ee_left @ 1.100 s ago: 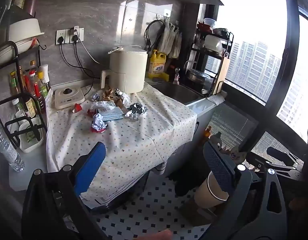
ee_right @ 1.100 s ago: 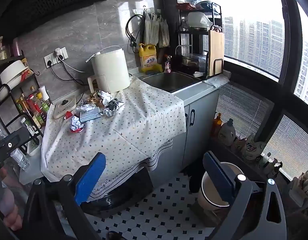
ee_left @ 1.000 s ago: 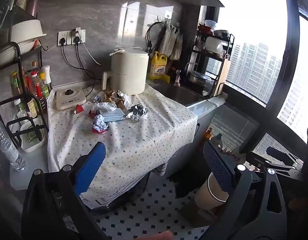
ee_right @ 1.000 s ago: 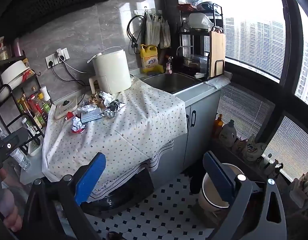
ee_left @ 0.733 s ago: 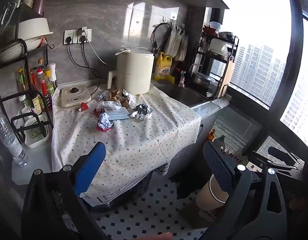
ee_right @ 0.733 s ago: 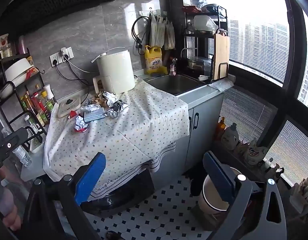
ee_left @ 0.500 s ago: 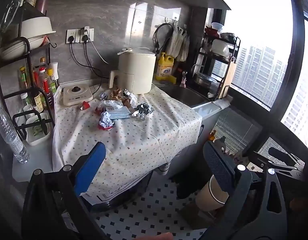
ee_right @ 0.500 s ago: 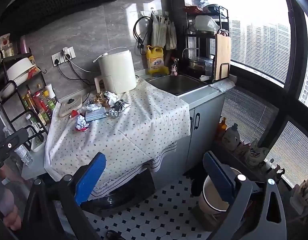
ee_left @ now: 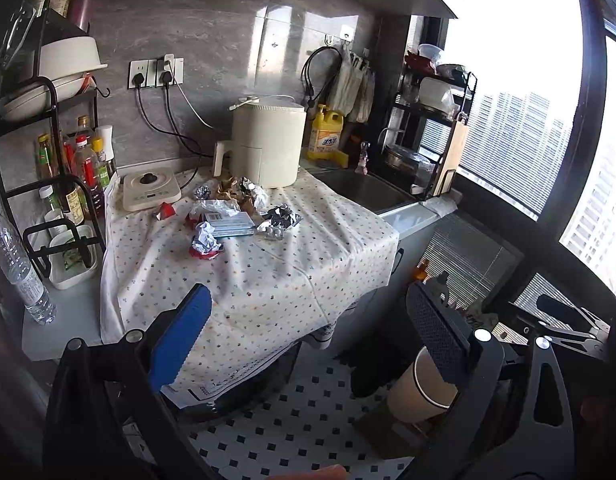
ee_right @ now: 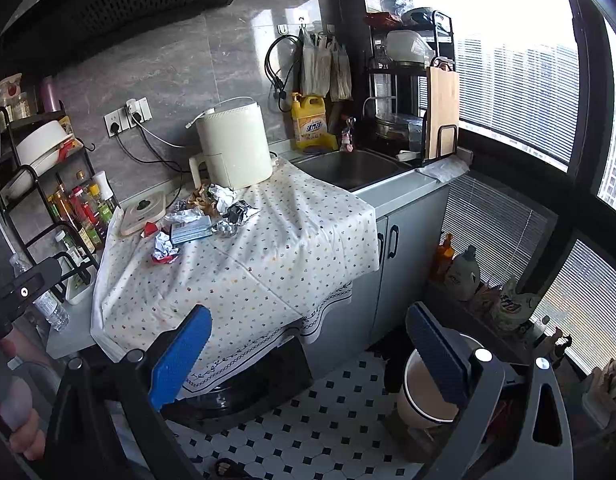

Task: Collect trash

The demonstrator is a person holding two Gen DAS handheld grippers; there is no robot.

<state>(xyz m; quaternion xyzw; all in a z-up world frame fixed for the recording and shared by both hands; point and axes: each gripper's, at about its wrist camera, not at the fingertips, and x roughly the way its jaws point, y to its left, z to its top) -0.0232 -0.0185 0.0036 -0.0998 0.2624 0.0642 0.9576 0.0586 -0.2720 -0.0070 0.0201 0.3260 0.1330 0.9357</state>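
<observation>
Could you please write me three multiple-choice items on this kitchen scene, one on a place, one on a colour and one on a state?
1. Where does the trash pile lie?
A. in the sink
B. on the dotted tablecloth
C. on the floor

2. What colour is the detergent bottle by the sink?
A. yellow
B. green
C. red

3. How is the left gripper?
A. shut on a wrapper
B. open and empty
C. out of view

Answers:
1 B, the wrappers lie on the dotted tablecloth before the cream appliance.
2 A, its body is yellow.
3 B, its pads stand apart, holding nothing.
</observation>
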